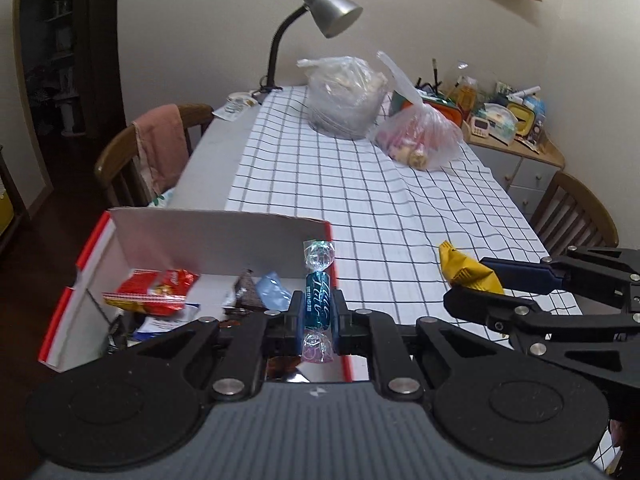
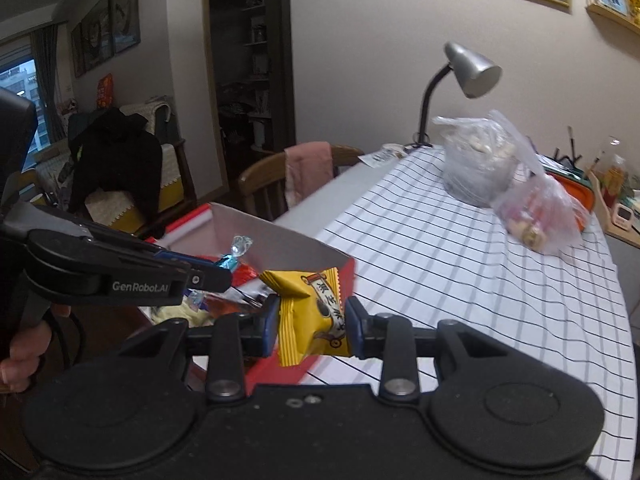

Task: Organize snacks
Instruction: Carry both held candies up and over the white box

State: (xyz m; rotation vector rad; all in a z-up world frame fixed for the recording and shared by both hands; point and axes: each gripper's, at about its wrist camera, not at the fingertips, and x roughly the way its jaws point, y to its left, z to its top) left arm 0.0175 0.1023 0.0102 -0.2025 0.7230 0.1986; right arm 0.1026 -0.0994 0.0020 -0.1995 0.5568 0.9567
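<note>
My left gripper (image 1: 317,306) is shut on a teal wrapped candy (image 1: 317,300) with clear twisted ends, held over the right edge of a red and white cardboard box (image 1: 208,240). The box holds several snack packets, among them a red one (image 1: 154,292). My right gripper (image 2: 311,322) is shut on a yellow snack packet (image 2: 310,312) and holds it above the box's near corner (image 2: 344,276). The right gripper with the yellow packet (image 1: 468,270) also shows at the right of the left wrist view. The left gripper (image 2: 222,270) with the candy (image 2: 236,250) shows at the left of the right wrist view.
The table has a white checked cloth (image 1: 360,184). At its far end stand a grey desk lamp (image 1: 328,12) and two plastic bags of food (image 1: 344,96) (image 1: 420,140). Wooden chairs stand at the left (image 1: 132,156) and right (image 1: 576,212). A cluttered cabinet (image 1: 508,120) is at the back right.
</note>
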